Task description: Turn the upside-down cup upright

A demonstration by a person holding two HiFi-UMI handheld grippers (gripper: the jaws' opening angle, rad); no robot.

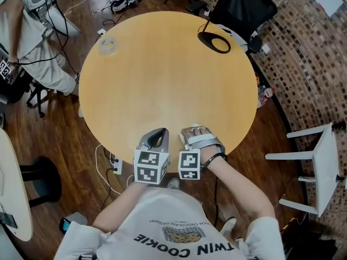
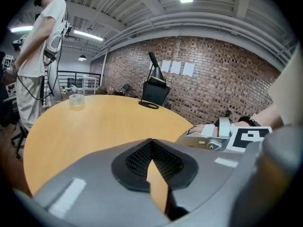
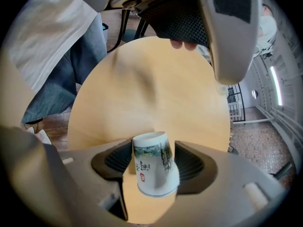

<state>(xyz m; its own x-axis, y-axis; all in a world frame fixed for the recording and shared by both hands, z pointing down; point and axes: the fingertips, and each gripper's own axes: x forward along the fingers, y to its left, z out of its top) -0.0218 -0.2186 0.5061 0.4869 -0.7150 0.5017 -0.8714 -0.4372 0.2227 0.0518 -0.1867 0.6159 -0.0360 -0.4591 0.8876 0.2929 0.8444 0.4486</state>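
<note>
A white cup [image 3: 154,167] with a printed landscape and a red seal sits between the pads of my right gripper [image 3: 154,146]. Both pads press its sides. Its narrow closed end points away from the camera and its wider end points toward it. In the head view the right gripper [image 1: 191,133] hovers at the near edge of the round wooden table [image 1: 168,75], and the hand and gripper hide the cup. Just to its left is my left gripper [image 1: 158,136], jaws shut with nothing between them [image 2: 150,142]. The left gripper [image 3: 199,13] also shows at the top of the right gripper view.
A small clear cup [image 1: 107,46] stands at the table's far left. A black looped cable [image 1: 214,42] lies at the far right, by a black chair [image 1: 244,7]. A person [image 1: 24,31] stands to the left. A white chair [image 1: 324,167] is on the right.
</note>
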